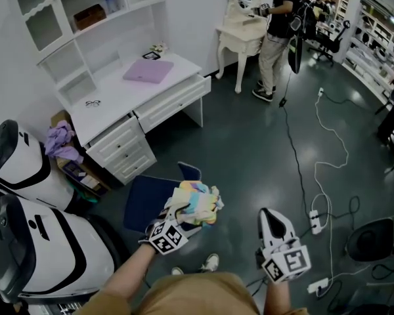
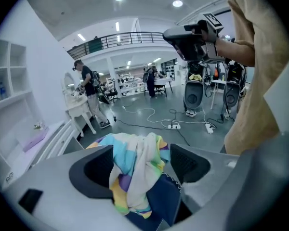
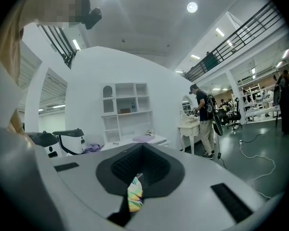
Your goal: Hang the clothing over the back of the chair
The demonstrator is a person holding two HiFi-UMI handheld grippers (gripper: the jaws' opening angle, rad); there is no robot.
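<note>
One piece of multicoloured clothing (image 1: 198,201), bunched up, sits on the top edge of the one navy chair (image 1: 143,201).

Two grippers in use.
- Left gripper (image 1: 180,214): jaws spread wide on either side of the bundle, pads not clamping it.
- Right gripper (image 1: 270,216): jaws closed together, nothing between them, well clear of the cloth.

One white desk (image 1: 118,97) stands beyond the chair. One person (image 1: 276,31) stands at the far dressing table (image 1: 240,35).
</note>
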